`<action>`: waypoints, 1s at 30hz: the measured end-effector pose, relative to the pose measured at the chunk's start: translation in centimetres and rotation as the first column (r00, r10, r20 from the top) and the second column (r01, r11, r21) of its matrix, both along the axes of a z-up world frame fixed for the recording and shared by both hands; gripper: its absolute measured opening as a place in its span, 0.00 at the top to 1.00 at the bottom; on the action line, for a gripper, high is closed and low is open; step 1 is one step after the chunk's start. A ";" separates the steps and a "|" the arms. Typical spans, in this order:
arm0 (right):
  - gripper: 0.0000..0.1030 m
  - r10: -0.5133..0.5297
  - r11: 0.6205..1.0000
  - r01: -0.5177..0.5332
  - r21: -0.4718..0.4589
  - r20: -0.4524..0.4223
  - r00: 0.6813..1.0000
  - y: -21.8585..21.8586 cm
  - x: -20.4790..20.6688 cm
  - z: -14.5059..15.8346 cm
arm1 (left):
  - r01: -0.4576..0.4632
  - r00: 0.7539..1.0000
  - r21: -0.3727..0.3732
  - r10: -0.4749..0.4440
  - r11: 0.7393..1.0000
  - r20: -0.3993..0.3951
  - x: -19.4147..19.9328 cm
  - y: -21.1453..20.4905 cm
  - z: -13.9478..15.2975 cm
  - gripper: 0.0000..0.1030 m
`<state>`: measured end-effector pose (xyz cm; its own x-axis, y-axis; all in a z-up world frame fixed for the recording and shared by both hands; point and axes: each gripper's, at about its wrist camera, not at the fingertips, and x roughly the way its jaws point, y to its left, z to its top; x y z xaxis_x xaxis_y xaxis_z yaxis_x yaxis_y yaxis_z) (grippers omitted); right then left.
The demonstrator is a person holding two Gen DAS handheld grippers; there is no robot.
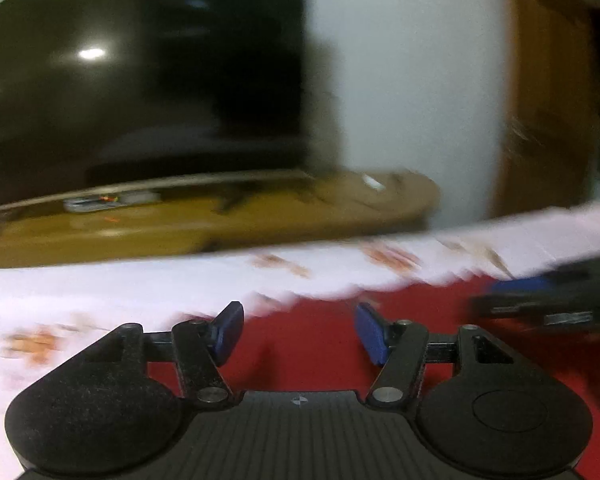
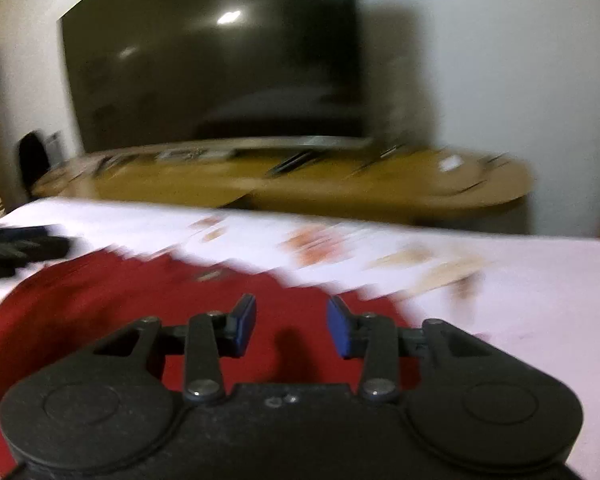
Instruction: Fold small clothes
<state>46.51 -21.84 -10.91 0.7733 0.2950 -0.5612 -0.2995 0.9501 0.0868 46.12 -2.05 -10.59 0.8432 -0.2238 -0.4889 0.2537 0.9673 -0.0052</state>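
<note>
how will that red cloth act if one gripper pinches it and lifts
The red garment lies flat and follows the white printed sheet under it, so it is probably floppy and will drape from the pinch. It looks thin, so likely light. Pushed, it would probably bunch, not slide whole.

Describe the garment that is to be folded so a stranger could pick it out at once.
Start at the big dark television on its long wooden stand; in front lies a surface under a white sheet with orange prints. On that sheet, beneath the open left gripper and open right gripper, lies the red garment. It is the only solid red thing; the frames are too blurred to tell its type.
</note>
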 end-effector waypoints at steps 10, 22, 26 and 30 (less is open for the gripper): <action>0.63 -0.124 0.990 0.120 -0.081 -0.055 0.991 -7.8 -0.2 -2.2 | -0.142 0.982 0.051 0.147 0.989 -0.119 -0.1 8.1 -2.9 0.15; 0.55 0.023 0.997 -0.021 -0.073 0.031 0.999 0.1 -6.2 0.0 | -0.055 0.998 0.020 0.056 0.998 -0.022 -5.2 -0.3 0.0 0.15; 0.55 0.081 0.986 -0.082 -0.145 -0.011 0.997 3.7 -6.8 -2.3 | -0.063 0.993 0.103 0.072 0.993 -0.092 -5.4 -1.3 -3.4 0.15; 0.53 0.032 0.984 -0.033 -0.172 -0.009 0.999 0.3 -6.9 -2.6 | -0.107 0.990 0.100 0.115 0.989 -0.082 -6.9 2.8 -3.2 0.15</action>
<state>39.56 -21.53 -13.50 0.7611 0.2184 -0.6107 -0.3305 0.9408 -0.0756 39.26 0.77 -13.80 0.8132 -0.0803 -0.5764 0.1474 0.9866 0.0705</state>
